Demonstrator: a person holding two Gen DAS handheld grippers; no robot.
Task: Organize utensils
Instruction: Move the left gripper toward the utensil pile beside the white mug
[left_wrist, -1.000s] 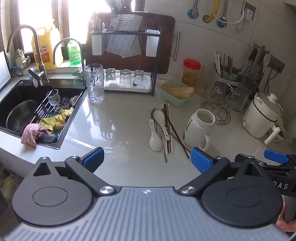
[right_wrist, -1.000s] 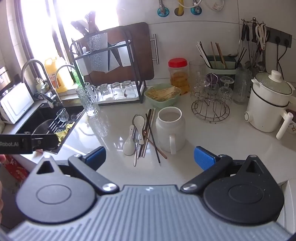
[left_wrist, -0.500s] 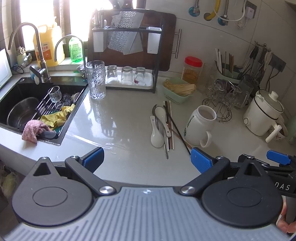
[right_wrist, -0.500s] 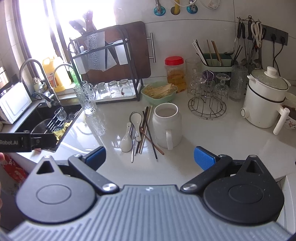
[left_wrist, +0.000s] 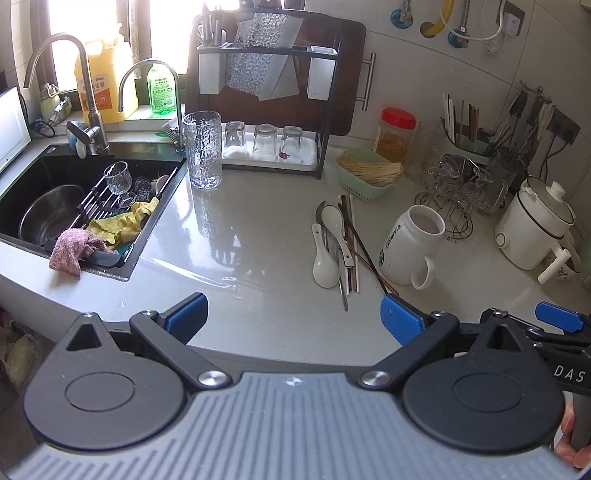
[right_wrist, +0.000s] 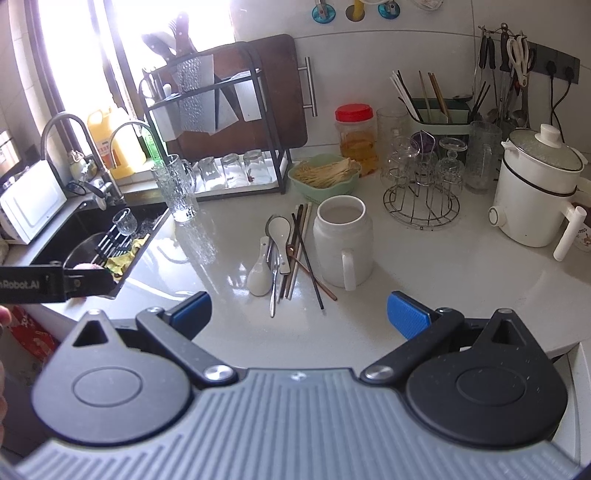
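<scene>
Both views sit slightly nearer the counter than a second ago; utensils and mug unmoved. Left gripper (left_wrist: 291, 312) and right gripper (right_wrist: 298, 310), blue-padded, jaws spread wide, empty, hovering over the pale stone counter (left_wrist: 258, 236) by its front edge. Bare counter between them and the loose pile of white ceramic spoons, metal cutlery and dark chopsticks (right_wrist: 284, 254). Tall white ceramic mug (right_wrist: 343, 243) stands just right of the pile. Black sink (left_wrist: 55, 192) drops off at far left.

Daylight is pouring through the window (right_wrist: 74, 55), blowing it out. The countertop (left_wrist: 258, 229) is glaring; fisheye is bending edges.
</scene>
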